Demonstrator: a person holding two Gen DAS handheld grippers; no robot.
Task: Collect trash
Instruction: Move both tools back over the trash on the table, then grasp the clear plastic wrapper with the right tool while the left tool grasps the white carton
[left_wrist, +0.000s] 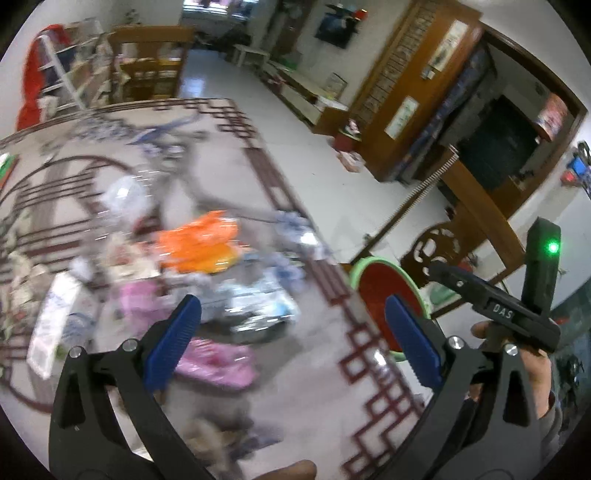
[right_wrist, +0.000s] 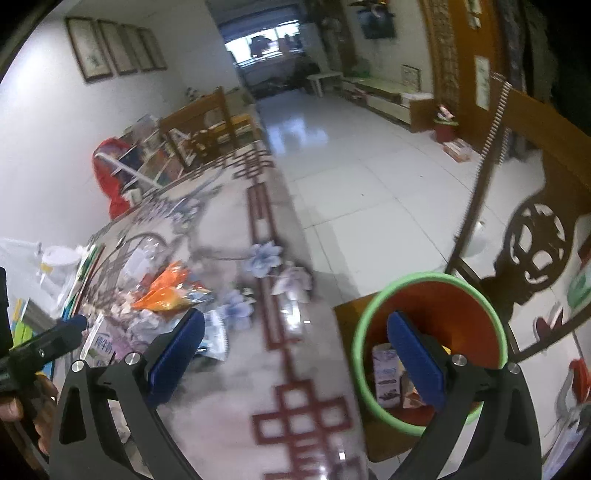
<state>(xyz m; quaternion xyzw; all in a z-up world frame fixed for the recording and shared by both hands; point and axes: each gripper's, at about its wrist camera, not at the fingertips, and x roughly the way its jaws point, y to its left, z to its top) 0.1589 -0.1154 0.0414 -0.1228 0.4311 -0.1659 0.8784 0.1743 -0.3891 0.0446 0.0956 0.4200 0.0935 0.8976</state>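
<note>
Left gripper (left_wrist: 291, 339) blue fingers spread wide, empty, over blurred wrappers (left_wrist: 199, 243) on patterned table (left_wrist: 303, 406), right gripper (right_wrist: 295, 350) likewise wide, empty, only its view showing cartons (right_wrist: 387, 373) inside green-rimmed bin (right_wrist: 428, 350) beside table.

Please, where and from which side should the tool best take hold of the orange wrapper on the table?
Probably the raised, crumpled top edge of the orange wrapper, from above. It lies loose on the pile of trash, with other scraps close around its sides, so a side approach would likely catch neighbours. The open right tool looks wide enough to span that fold.
</note>
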